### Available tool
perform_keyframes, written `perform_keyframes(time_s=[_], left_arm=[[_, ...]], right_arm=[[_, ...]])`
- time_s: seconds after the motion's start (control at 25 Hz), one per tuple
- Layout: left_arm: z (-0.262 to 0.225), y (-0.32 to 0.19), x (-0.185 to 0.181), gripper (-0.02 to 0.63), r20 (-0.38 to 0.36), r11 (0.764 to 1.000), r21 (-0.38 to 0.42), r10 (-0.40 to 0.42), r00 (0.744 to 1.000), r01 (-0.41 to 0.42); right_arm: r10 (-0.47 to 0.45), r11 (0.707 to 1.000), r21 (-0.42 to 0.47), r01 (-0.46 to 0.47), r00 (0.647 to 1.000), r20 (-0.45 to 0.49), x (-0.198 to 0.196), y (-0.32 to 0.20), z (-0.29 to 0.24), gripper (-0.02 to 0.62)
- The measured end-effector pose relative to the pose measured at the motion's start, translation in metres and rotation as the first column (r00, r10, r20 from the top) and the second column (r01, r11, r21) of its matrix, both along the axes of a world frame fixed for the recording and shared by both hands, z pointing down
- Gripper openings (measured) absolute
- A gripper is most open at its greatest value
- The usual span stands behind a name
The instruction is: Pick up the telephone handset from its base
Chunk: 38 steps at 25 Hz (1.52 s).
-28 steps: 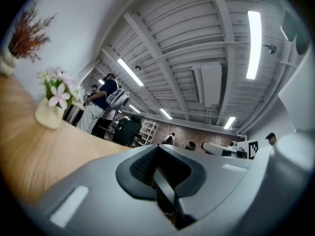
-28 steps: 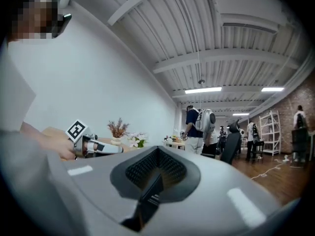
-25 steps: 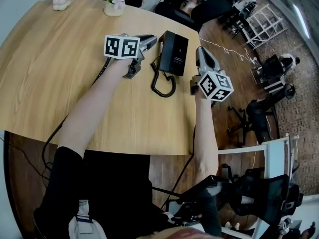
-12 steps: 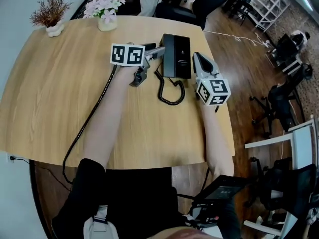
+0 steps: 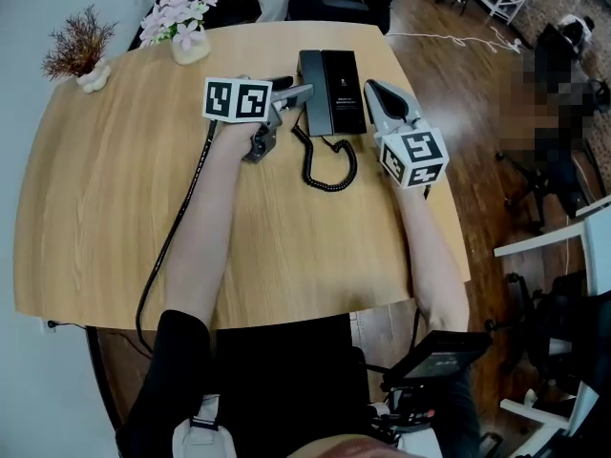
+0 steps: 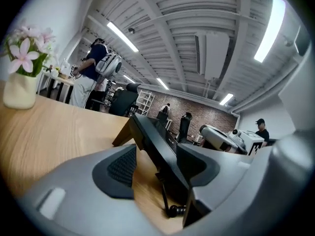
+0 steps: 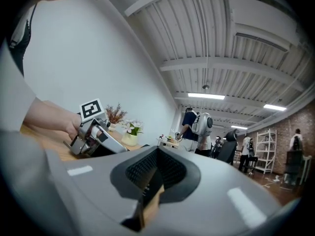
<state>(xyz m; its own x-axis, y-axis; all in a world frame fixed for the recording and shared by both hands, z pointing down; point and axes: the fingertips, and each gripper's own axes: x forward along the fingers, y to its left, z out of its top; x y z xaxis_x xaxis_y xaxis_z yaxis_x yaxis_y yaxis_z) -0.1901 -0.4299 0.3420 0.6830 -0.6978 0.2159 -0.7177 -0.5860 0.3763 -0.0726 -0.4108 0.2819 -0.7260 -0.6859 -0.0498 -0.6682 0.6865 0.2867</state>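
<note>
Not lifted yet: long black plastic telephone handset (image 5: pixel 313 92) sits on the black telephone base's (image 5: pixel 348 89) left side, left gripper (image 5: pixel 302 92) jaws just opened astride it, unclamped; right gripper (image 5: pixel 374 92) clenched empty, just right of base.

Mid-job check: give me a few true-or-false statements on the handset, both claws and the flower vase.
1. The black telephone handset lies on its black base. True.
2. The left claw is clamped on the handset. False: its jaws stand apart and have just been opening, with the handset's edge between them.
3. The right claw holds the handset. False: it is shut on nothing, right of the base.
4. The cream vase of pink flowers stands on the wooden table, far side, left of the base. True.
</note>
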Motion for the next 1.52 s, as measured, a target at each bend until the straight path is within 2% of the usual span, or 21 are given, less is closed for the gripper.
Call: perform_keyframes(time_s=[0.28, 0.44, 0.72, 0.96, 1.12, 1.4, 1.52], left_arm=[[-0.003, 0.005, -0.004, 0.254, -0.171, 0.994, -0.104, 0.015, 0.985, -0.033], [-0.01, -0.001, -0.008, 0.345, -0.297, 0.987, -0.158, -0.008, 0.955, -0.04], [-0.011, 0.004, 0.004, 0.383, -0.273, 0.987, -0.155, 0.004, 0.962, -0.048], [-0.012, 0.006, 0.002, 0.383, -0.288, 0.986, -0.163, -0.006, 0.958, -0.043], [-0.01, 0.001, -0.001, 0.383, -0.269, 0.989, -0.141, -0.004, 0.963, -0.036], [-0.005, 0.005, 0.011, 0.383, -0.268, 0.982, -0.182, 0.006, 0.963, -0.056], [0.0, 0.001, 0.006, 0.374, -0.242, 0.975, -0.22, -0.037, 0.97, -0.018]], right_arm=[[-0.048, 0.998, 0.04, 0.05, 0.998, -0.046, -0.016, 0.011, -0.001, 0.003], [-0.062, 0.996, 0.059, 0.065, 0.996, -0.062, -0.02, 0.014, -0.004, 0.003], [-0.083, 0.994, 0.063, 0.087, 0.994, -0.07, -0.026, 0.021, -0.006, 0.003], [-0.093, 0.993, 0.065, 0.097, 0.993, -0.067, -0.028, 0.021, -0.008, 0.003], [-0.094, 0.993, 0.067, 0.098, 0.993, -0.064, -0.027, 0.021, -0.008, 0.003], [-0.071, 0.996, 0.05, 0.074, 0.996, -0.053, -0.017, 0.018, -0.005, 0.003], [-0.071, 0.996, 0.053, 0.074, 0.996, -0.048, -0.018, 0.017, -0.007, 0.003]])
